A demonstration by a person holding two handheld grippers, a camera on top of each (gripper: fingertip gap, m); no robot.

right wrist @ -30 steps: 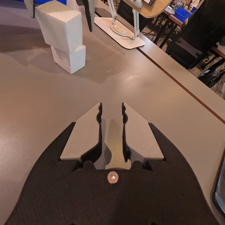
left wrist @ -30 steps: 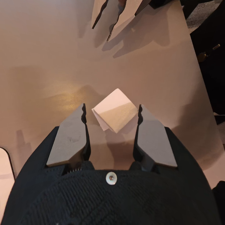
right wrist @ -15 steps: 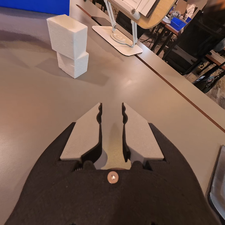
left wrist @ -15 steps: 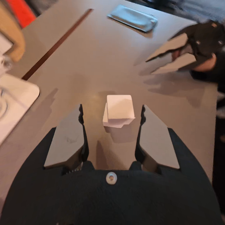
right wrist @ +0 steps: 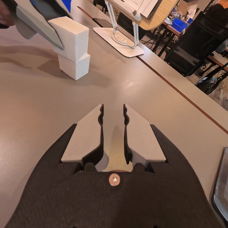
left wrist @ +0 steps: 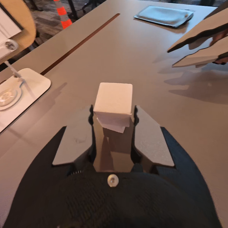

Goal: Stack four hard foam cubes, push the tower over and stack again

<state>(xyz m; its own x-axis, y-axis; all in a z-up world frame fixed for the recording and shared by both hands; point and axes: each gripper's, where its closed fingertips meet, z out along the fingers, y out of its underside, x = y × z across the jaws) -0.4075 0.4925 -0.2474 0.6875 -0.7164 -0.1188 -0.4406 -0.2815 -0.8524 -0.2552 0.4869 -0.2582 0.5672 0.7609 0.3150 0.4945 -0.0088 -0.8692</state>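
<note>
A tower of white foam cubes stands on the grey table (left wrist: 123, 55). The top cube (left wrist: 112, 98) sits slightly askew on the cube below (left wrist: 114, 127). My left gripper (left wrist: 113, 111) is open, with its fingertips on either side of the top cube's near edge and only slim gaps. In the right wrist view the tower shows at the upper left, top cube (right wrist: 74, 35) on lower cube (right wrist: 76, 66), with a left finger (right wrist: 43, 28) against its side. My right gripper (right wrist: 112, 106) is empty, its jaws a narrow gap apart, low over bare table well short of the tower. It also shows at the right of the left wrist view (left wrist: 170, 59).
A white stand base (left wrist: 24, 88) lies left of the tower and shows behind it in the right wrist view (right wrist: 118, 40). A flat dark pouch (left wrist: 162, 16) lies at the table's far side. A dark seam (right wrist: 185, 98) runs across the table. Chairs and desks stand beyond the edge. My right gripper is the nearer one to the flat dark pouch (left wrist: 162, 16): about 30 centimeters, against 45 centimeters.
My left gripper swung round from above and came down to the tower. Its jaws narrowed about the top cube. My right gripper has stayed low with the same gap.
</note>
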